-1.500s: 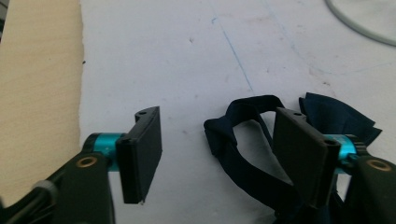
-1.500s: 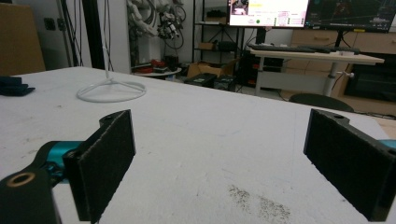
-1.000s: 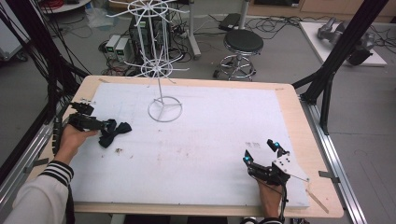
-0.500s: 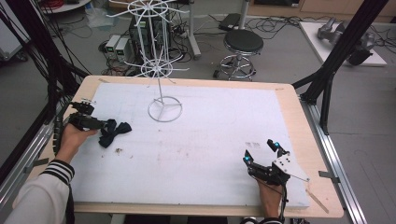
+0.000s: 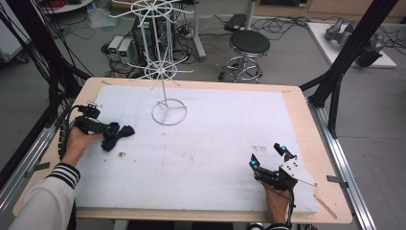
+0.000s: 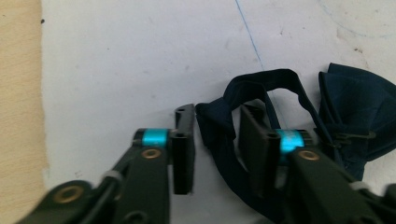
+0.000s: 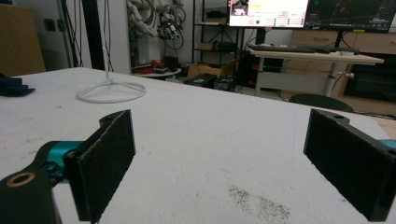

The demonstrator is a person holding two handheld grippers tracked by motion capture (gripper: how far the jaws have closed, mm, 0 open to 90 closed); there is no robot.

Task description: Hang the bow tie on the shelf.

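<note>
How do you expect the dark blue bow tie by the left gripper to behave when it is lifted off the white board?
The bow tie looks like soft fabric, so it will probably sag and dangle. Its strap, between the jaws of the left gripper, which have just been closing, lies in a loose loop and may slip or swing. It seems light, so it should lift easily.

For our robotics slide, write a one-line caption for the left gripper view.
Left gripper, jaws just closing, pinches the strap of a dark navy bow tie lying on the white table mat.
</note>
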